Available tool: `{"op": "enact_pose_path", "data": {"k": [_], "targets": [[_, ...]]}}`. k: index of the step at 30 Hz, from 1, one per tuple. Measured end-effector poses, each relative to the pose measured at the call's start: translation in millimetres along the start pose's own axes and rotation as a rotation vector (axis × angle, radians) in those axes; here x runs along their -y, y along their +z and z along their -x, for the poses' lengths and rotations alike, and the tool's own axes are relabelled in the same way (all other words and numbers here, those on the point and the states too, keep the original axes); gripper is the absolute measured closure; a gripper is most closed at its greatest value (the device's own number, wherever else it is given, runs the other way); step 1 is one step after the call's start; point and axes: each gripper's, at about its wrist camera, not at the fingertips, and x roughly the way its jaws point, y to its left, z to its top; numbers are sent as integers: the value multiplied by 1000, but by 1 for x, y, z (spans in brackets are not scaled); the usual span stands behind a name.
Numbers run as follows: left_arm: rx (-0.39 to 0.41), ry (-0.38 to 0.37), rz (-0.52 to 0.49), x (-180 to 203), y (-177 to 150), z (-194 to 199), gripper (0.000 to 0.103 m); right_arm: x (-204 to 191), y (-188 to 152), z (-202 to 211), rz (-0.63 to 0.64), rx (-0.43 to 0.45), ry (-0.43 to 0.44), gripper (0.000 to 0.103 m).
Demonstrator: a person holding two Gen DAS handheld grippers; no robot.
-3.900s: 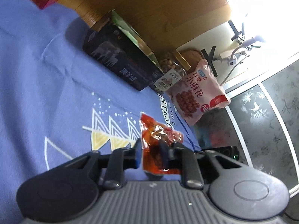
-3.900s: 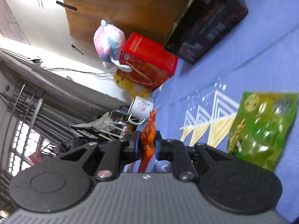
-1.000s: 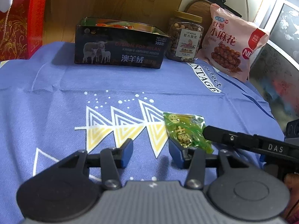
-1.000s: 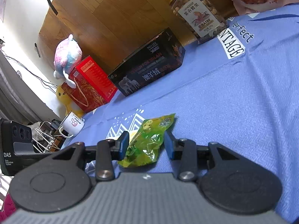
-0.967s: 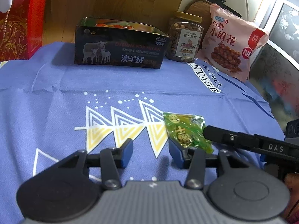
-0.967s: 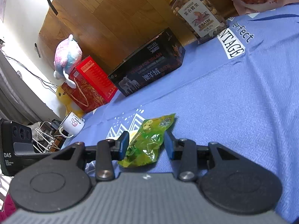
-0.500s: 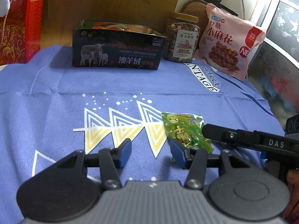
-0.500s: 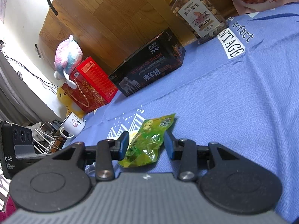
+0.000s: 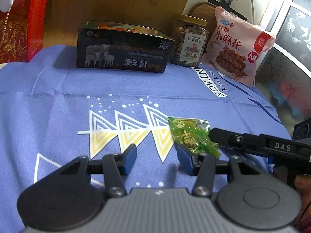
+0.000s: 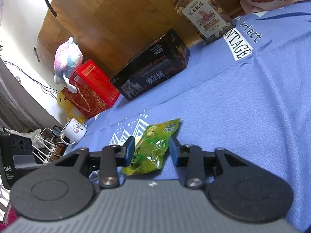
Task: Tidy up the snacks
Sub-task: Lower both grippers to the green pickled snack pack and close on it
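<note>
Right wrist view showed your right gripper [image 10: 151, 150] spread wide around the green snack packet [image 10: 153, 147] lying flat on the blue cloth [image 10: 243, 116] — long axis running between its fingers — your left gripper [image 9: 157, 159] open, empty, alongside.

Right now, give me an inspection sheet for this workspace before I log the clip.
Surface: blue cloth with triangle print, creased.
Job's things: green snack packet lying flat; dark open tin at the back with red packets inside.
Clutter: nut jar, pink snack bag, red gift box, plush toy, mug.
Grippers: right tongs open, straddling the green snack packet; left tongs open, empty.
Cables: white leads off the cloth's left edge.
Surroundings: wood panel wall.
</note>
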Motion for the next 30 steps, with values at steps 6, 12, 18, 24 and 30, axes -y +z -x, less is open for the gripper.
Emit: {"op": "enact_pose_path", "data": {"k": [6, 12, 18, 24, 30], "targets": [[0, -35, 39, -10, -1, 6, 56, 1, 0, -6, -40, -35, -10, 94], [11, -68, 119, -34, -4, 16, 56, -8, -8, -17, -108, -87, 34, 97], [30, -68, 183, -56, -4, 24, 56, -23, -20, -29, -159, -171, 109, 96], [42, -115, 259, -77, -4, 35, 54, -40, -26, -23, -87, -217, 120, 91], [74, -172, 309, -90, -9, 61, 52, -27, -14, -8, -103, -149, 78, 89]]}}
